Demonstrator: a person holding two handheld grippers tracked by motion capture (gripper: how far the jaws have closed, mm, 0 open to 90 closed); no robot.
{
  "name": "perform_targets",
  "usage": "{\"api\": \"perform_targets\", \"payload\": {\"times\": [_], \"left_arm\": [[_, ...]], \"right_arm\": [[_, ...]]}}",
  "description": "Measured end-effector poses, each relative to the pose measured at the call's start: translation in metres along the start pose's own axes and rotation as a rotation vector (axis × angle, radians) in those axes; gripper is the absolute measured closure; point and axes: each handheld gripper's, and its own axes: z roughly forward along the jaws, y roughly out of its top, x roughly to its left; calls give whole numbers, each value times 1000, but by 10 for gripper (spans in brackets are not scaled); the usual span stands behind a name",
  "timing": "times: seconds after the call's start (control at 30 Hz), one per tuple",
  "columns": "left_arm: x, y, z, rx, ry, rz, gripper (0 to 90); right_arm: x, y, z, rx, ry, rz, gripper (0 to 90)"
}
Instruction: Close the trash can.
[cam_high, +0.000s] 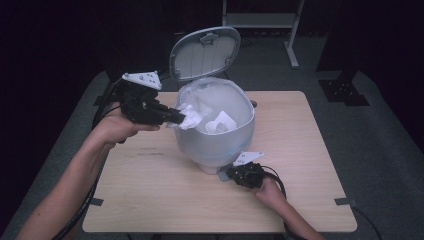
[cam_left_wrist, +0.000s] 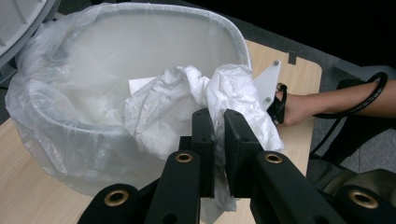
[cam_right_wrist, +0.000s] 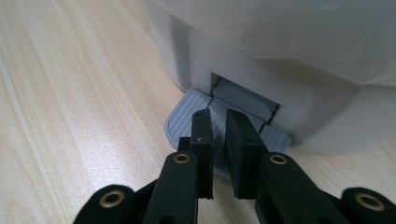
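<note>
crumpled paper (cam_left_wrist: 187, 100), one wad, clamped in left claw (cam_left_wrist: 218, 116); right claw (cam_right_wrist: 218, 119) closed, seemingly on pedal (cam_right_wrist: 196, 116).

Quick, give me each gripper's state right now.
Left gripper: shut on the crumpled white paper, at the bin's rim.
Right gripper: shut, holding nothing, jaws on the bin's pedal.

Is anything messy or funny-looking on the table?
Nothing is spilled or broken. The bin stands upright with its lid up, while the right gripper rests on the pedal. The left gripper holds crumpled paper at the rim, not yet dropped in.
</note>
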Motion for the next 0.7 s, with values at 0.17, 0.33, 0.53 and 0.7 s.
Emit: {"api": "perform_targets", "payload": {"times": [0.17,0.33,0.53,0.7], "left_arm": [[2,4,7,5,1,0,839],[2,10,17,15,-6,1,838],[5,16,25,18,-6,6,839],[8,19,30,18,-4,2,838]], "right_arm": [[-1,0,0,-4,4,-1,813],[-1,-1,0,-3,7,-2,813],[-1,-1,0,-3,7,0,813],[-1,0,0,-3,8,-4,813]]}}
